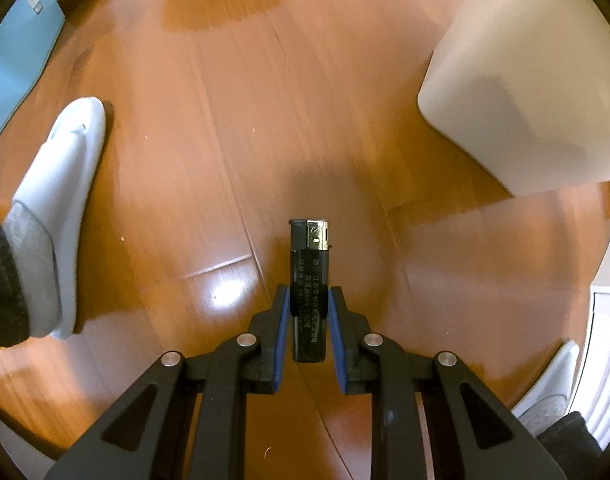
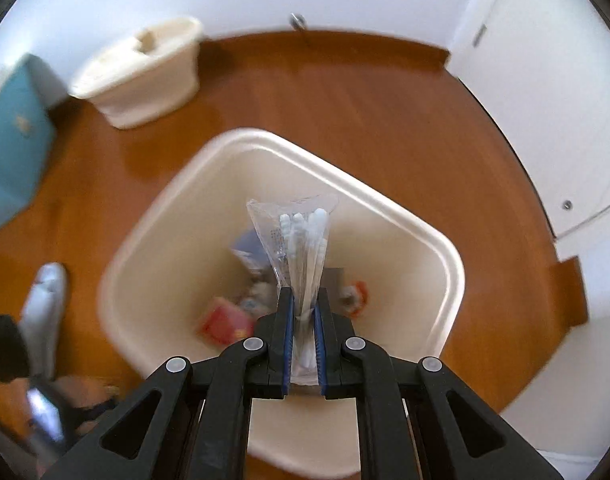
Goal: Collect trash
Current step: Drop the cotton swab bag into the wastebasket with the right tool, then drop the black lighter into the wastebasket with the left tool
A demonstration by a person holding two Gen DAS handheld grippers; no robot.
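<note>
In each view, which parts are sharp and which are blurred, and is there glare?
Left wrist view: the lighter and the left tool are sharp, the wooden floor is motion-blurred, with glare beside the tool. Right wrist view: the bag of cotton swabs and the right tool are fairly sharp; the bin and its contents are smeared.

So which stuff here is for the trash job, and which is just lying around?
For the job: lighter in the left gripper; bag of cotton swabs in the right gripper; cream bin.
Just around: slipper, blue box, second cream bin.
</note>
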